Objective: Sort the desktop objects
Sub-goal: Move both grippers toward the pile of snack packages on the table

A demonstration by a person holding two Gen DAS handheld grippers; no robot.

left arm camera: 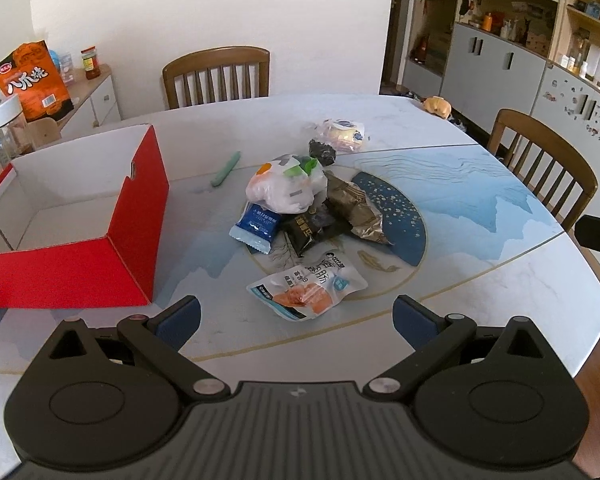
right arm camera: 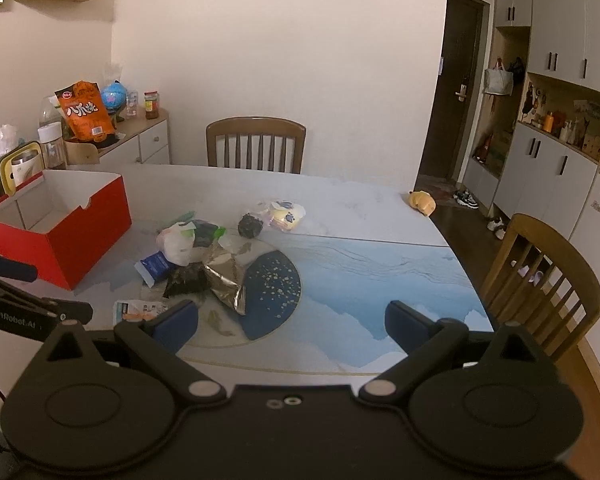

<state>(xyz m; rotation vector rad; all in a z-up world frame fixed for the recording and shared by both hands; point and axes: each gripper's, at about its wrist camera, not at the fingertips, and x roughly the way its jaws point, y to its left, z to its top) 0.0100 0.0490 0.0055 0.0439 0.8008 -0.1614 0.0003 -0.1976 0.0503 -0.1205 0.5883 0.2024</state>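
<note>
A heap of snack packets lies mid-table: a white bag (left arm camera: 284,188), a blue packet (left arm camera: 256,226), a black packet (left arm camera: 308,232), a crinkled gold foil bag (left arm camera: 356,212) and, nearest me, a white-and-orange packet (left arm camera: 308,286). Behind the heap sit a clear packet with a yellow bun (left arm camera: 342,134) and a green stick (left arm camera: 226,168). An open red box (left arm camera: 80,264) with nothing in it stands at the left. My left gripper (left arm camera: 296,316) hangs open just short of the nearest packet. My right gripper (right arm camera: 292,324) hangs open above the blue table pattern, right of the heap (right arm camera: 196,256).
Wooden chairs stand at the far side (left arm camera: 216,76) and at the right (left arm camera: 544,160) of the round table (left arm camera: 480,208). A side cabinet (left arm camera: 88,96) with an orange bag and jars is behind the red box. A yellow toy (right arm camera: 422,202) sits at the table's far right edge.
</note>
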